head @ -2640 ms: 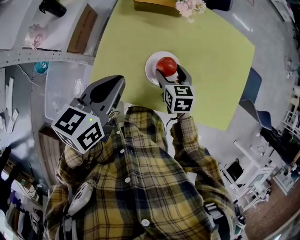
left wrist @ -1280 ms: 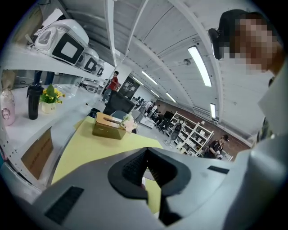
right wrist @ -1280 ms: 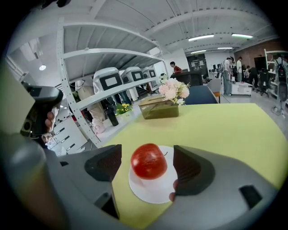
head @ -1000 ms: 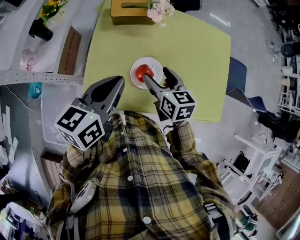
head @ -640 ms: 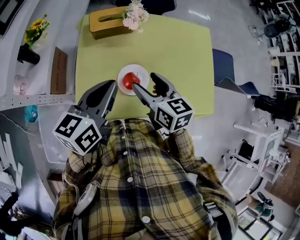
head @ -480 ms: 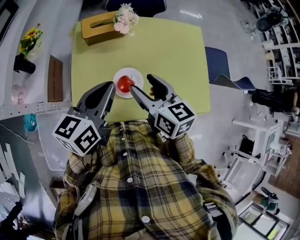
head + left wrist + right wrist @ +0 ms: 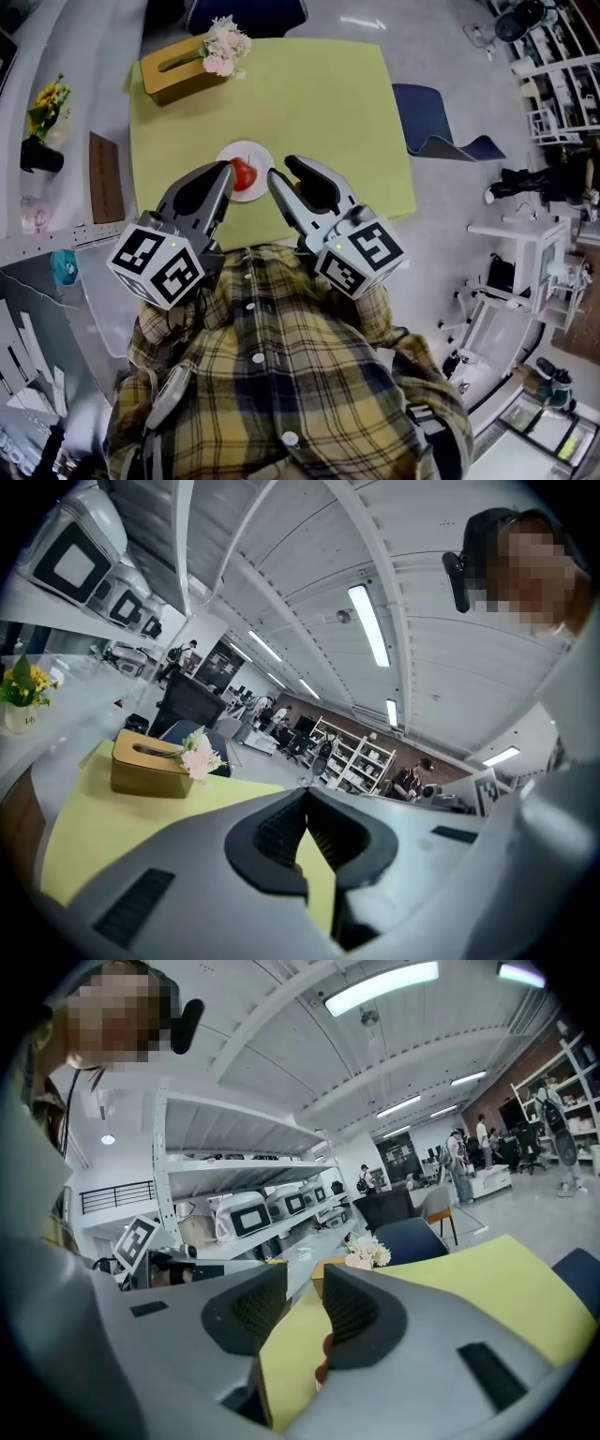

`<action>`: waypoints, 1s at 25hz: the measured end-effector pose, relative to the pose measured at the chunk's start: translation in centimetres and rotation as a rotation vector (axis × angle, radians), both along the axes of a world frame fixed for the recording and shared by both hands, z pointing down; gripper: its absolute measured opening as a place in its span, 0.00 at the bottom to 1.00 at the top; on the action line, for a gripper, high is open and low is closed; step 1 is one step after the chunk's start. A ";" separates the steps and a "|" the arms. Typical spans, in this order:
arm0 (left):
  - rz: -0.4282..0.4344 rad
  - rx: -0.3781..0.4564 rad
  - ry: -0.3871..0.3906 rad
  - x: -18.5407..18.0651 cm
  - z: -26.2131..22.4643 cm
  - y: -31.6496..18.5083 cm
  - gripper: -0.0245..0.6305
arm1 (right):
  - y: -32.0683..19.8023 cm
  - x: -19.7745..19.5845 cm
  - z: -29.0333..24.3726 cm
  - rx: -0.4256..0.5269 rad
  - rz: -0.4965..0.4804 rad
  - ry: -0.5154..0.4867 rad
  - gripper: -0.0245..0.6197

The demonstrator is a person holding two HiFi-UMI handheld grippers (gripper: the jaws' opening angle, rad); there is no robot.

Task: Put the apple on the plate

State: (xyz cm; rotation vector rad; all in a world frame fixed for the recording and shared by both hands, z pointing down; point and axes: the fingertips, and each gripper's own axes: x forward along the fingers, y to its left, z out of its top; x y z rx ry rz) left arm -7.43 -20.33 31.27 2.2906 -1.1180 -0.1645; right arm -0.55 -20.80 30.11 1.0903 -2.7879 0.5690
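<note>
A red apple (image 7: 242,173) rests on the small white plate (image 7: 255,156) near the front edge of the yellow-green table (image 7: 319,94). My right gripper (image 7: 283,169) hovers above the table just right of the plate. Its jaws are closing, a narrow gap still shows, and nothing is between them. In the right gripper view the right gripper (image 7: 305,1274) points along the table, and a sliver of the apple (image 7: 323,1361) shows low beside the right pad. My left gripper (image 7: 223,171) is shut and empty, and its tip covers the plate's left edge. The left gripper view shows the left gripper (image 7: 306,797) with its tips meeting.
A wooden tissue box (image 7: 169,67) with pale flowers (image 7: 223,45) stands at the table's far left corner. Blue chairs (image 7: 433,120) stand to the right of and behind the table. A side counter on the left carries a flower pot (image 7: 37,150) and a brown board (image 7: 101,178).
Both grippers have lifted up and back from the table. The right jaws, wide beside the apple a second ago, have narrowed. The apple stays on the plate.
</note>
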 end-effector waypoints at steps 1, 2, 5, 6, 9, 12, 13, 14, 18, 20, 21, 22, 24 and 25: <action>0.002 0.002 -0.001 0.1 -0.1 -0.1 0.05 | 0.0 0.2 0.0 0.001 0.005 -0.001 0.19; 0.005 0.004 -0.003 0.3 -0.2 -0.2 0.05 | -0.1 0.3 0.0 0.003 0.011 -0.002 0.14; 0.018 0.012 -0.013 0.8 -0.5 -0.4 0.05 | 0.0 0.7 -0.1 0.008 0.022 -0.007 0.08; 0.020 0.013 -0.015 0.9 -0.5 -0.4 0.05 | 0.0 0.8 -0.2 0.011 0.024 -0.009 0.07; 0.033 0.020 -0.021 1.3 -0.5 -0.4 0.05 | -0.2 1.1 -0.4 0.020 0.033 -0.012 0.05; 0.041 0.025 -0.027 1.6 -0.6 -0.5 0.05 | -0.4 1.2 -0.5 0.027 0.036 -0.018 0.03; 0.041 0.026 -0.030 1.6 -0.6 -0.6 0.05 | -0.5 1.2 -0.4 0.027 0.035 -0.021 0.03; 0.041 0.027 -0.032 1.6 -0.6 -0.6 0.05 | -0.5 1.2 -0.4 0.024 0.032 -0.024 0.03; 0.033 0.021 -0.035 1.2 -0.4 -0.7 0.05 | -0.7 1.0 -0.1 0.009 0.026 -0.031 0.03; 0.027 0.016 -0.035 0.9 -0.4 -0.7 0.05 | -0.7 0.9 0.0 0.004 0.023 -0.028 0.03; 0.025 0.016 -0.036 0.8 -0.3 -0.7 0.05 | -0.8 0.8 0.0 0.003 0.021 -0.025 0.03; 0.025 0.015 -0.036 0.6 -0.3 -0.8 0.05 | -0.8 0.7 0.1 0.002 0.020 -0.020 0.03; 0.024 0.014 -0.038 0.4 -0.2 -0.8 0.05 | -0.8 0.5 0.3 -0.004 0.017 -0.015 0.03; 0.023 0.014 -0.040 0.3 -0.2 -0.9 0.05 | -0.9 0.4 0.4 -0.008 0.015 -0.014 0.03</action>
